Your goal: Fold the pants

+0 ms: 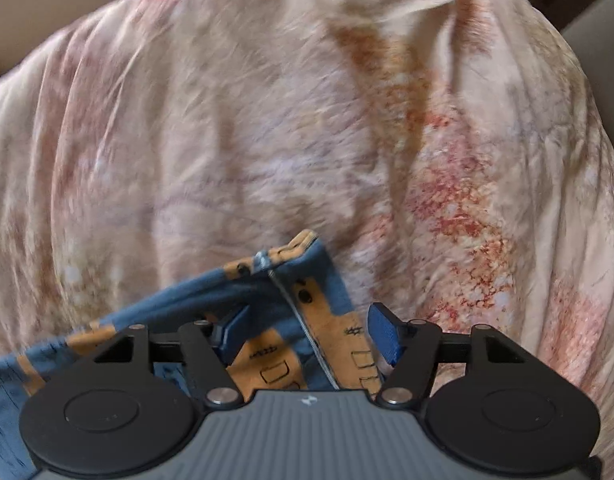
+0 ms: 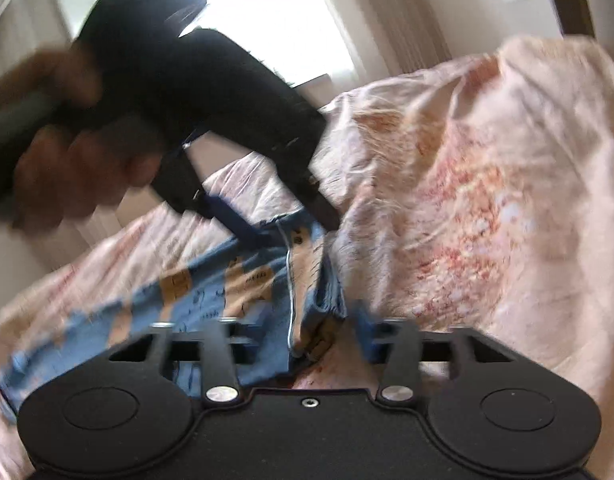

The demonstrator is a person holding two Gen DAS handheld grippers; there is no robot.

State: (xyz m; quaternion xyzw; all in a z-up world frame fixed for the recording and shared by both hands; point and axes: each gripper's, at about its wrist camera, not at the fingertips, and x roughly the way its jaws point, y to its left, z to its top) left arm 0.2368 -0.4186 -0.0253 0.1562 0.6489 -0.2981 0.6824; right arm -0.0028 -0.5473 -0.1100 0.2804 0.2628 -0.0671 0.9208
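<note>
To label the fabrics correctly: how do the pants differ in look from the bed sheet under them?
The pants are blue with orange patches; the bed sheet is pale pink with reddish blotches. The pants cover only a small area, partly doubled over; the bed sheet spreads across nearly the whole view. Both are soft, wrinkled cloth.

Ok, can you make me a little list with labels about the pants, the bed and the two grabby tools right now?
pants: blue with orange patches, lying on the bed
bed cover: pink flowery sheet, wrinkled
left tool: open, pointing down over the pants corner, pads not pressing the cloth
right tool: jaws apart around the pants edge; picture too blurry to tell if it pinches
person's hand: holds the left tool's handle
</note>
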